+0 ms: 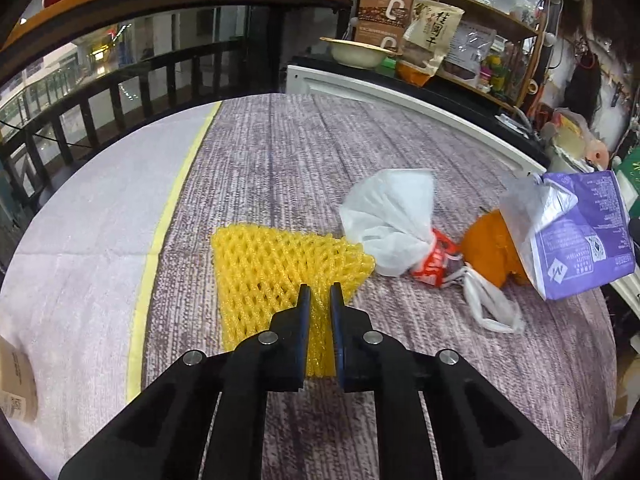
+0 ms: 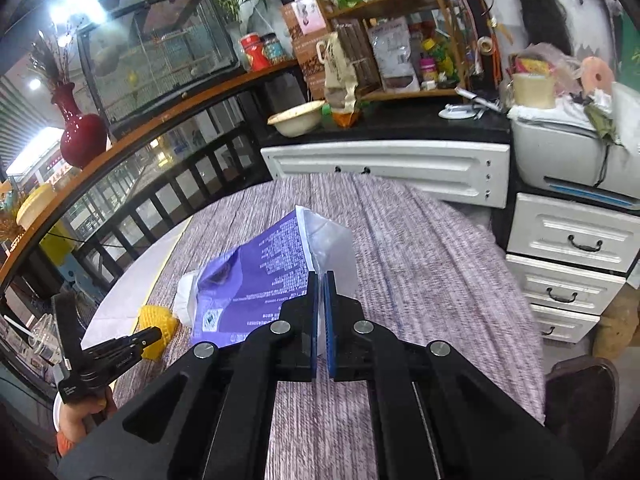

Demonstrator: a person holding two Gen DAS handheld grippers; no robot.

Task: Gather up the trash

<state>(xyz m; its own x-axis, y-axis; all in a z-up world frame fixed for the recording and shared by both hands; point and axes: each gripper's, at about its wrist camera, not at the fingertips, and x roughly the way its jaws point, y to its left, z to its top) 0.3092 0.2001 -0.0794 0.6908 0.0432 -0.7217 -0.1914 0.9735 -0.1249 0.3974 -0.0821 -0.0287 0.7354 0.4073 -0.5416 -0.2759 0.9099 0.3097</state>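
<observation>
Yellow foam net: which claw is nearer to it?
Left. The left claw is shut on the yellow foam net; the right claw is off to the side, clamping the purple bag.

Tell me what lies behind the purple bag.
Behind the purple bag, held by the right gripper, an orange object pokes out beside a white plastic bag. The purple bag covers its far side.

"桂圆干" on beige snack bag (image 1: 432, 36)

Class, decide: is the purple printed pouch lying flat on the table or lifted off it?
Lifted and tilted. The right gripper is shut on the purple printed pouch at its silver opened end, raised above the table.
</observation>
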